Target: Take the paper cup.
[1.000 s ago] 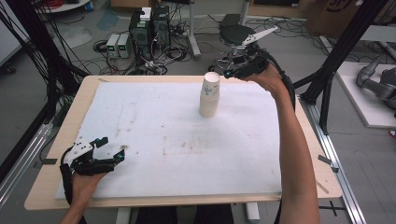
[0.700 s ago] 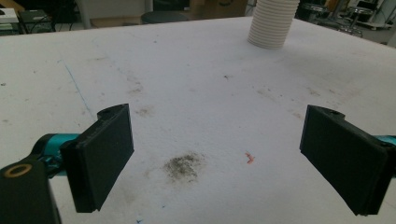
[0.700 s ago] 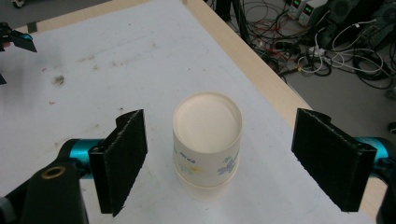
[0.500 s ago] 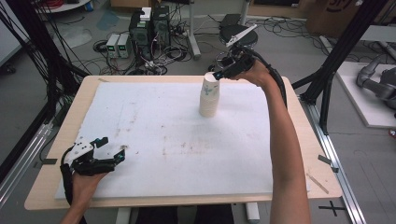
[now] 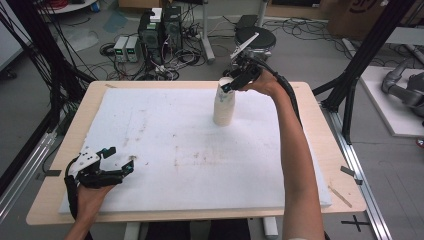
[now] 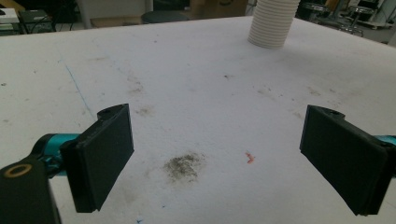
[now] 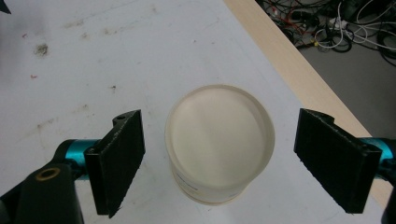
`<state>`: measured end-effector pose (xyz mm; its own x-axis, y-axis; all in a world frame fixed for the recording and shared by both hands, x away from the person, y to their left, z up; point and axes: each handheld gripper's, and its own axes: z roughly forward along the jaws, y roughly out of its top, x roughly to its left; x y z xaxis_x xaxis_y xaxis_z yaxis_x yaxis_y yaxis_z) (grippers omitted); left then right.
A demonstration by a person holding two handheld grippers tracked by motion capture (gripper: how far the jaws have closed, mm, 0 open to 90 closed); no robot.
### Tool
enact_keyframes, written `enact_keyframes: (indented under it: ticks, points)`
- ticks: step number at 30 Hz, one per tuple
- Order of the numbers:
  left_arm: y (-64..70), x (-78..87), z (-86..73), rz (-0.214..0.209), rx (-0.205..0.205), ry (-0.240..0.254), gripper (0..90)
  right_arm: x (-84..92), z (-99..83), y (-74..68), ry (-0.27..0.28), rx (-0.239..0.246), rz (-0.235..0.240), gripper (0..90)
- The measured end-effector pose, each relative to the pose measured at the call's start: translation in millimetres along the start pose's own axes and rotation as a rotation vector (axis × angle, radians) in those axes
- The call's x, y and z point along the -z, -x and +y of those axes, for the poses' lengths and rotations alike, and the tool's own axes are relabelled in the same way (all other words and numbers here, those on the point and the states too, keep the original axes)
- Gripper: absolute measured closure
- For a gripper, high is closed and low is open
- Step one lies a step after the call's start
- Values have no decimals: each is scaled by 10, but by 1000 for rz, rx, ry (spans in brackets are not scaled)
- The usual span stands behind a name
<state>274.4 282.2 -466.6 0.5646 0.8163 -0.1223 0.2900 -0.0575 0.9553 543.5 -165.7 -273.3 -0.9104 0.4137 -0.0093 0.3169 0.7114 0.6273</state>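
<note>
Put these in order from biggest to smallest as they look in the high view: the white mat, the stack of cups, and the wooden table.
1. wooden table: biggest, its edge shows all round the mat.
2. white mat: nearly as big, covering most of the tabletop.
3. stack of cups: by far the smallest, standing upside down on the mat's far side.

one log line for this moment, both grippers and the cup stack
right gripper: open above upside-down white paper cup stack, not touching | left gripper: open, empty, over white foam board

The cup stack [image 6: 273,23] is cut off, its print seemingly unreadable.
</note>
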Motion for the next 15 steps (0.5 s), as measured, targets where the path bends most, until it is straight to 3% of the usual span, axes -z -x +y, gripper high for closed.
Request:
enact_keyframes:
  ticks: [10, 15]
  points:
    - [1, -5, 0, -1, 2, 2, 96, -47, -5, 4, -24, -1, 3, 185]
    - [1, -5, 0, -1, 2, 2, 96, -59, -13, 6, -21, -5, 13, 255]
